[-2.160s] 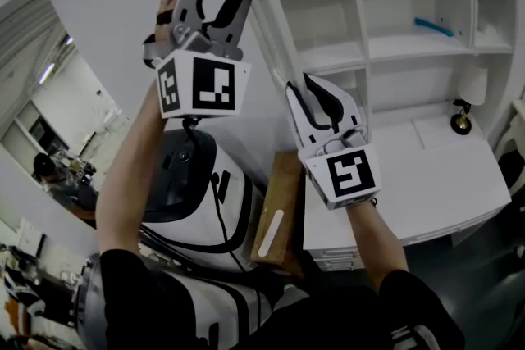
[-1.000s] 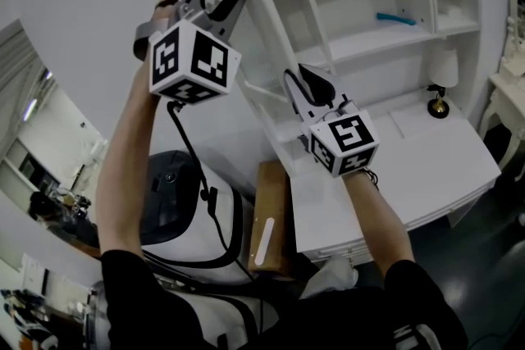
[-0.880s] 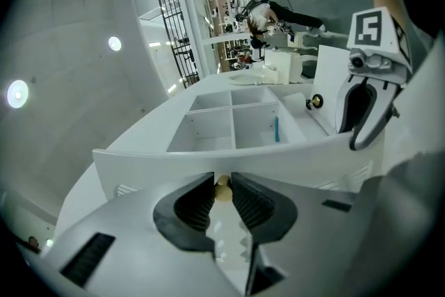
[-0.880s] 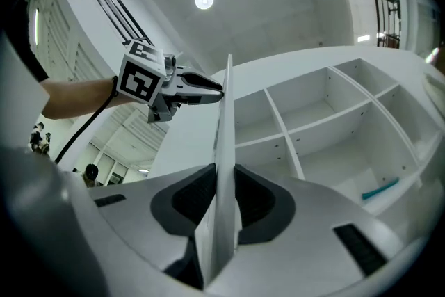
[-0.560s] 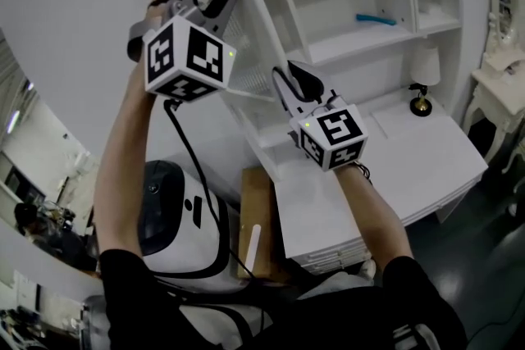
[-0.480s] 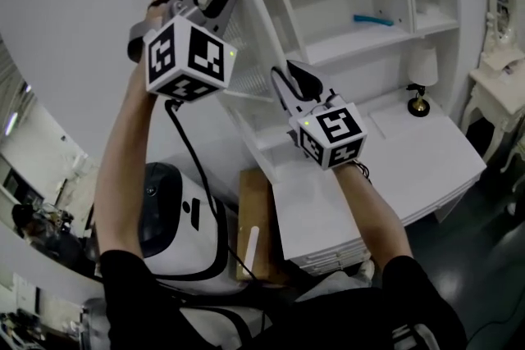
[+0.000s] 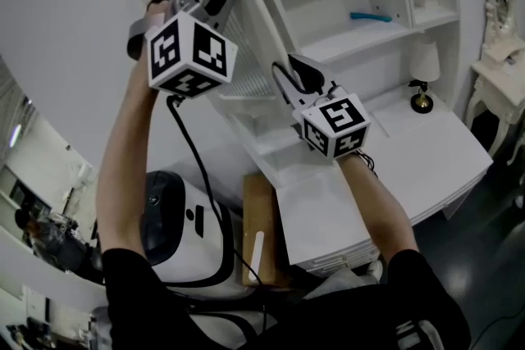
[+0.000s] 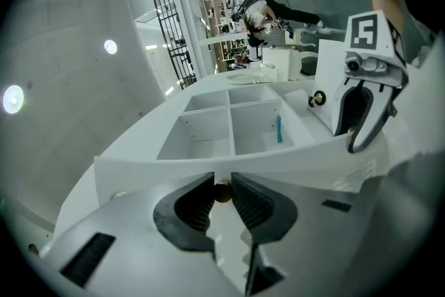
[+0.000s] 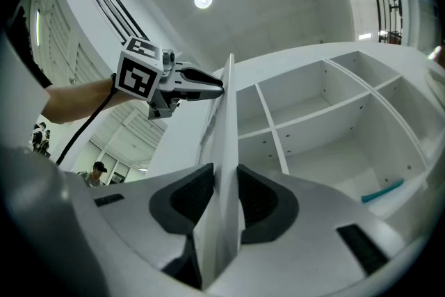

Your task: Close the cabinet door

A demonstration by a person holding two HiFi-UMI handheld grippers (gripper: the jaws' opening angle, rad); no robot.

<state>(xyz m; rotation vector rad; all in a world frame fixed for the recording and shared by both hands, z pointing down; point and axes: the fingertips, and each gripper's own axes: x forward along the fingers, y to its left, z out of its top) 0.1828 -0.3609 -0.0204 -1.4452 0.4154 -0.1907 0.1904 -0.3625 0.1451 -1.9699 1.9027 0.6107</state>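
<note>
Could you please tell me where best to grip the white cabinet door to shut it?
Likely the small brass knob on the white cabinet door, approached from the front: it juts out as a round nub, and the left gripper has its jaws clamped on it.

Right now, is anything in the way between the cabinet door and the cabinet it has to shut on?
Nothing visible is. The cabinet door stands open, edge-on, and the space between it and the cabinet looks bare. A teal stick inside lies on its shelf behind the front edge, so it probably won't catch.
</note>
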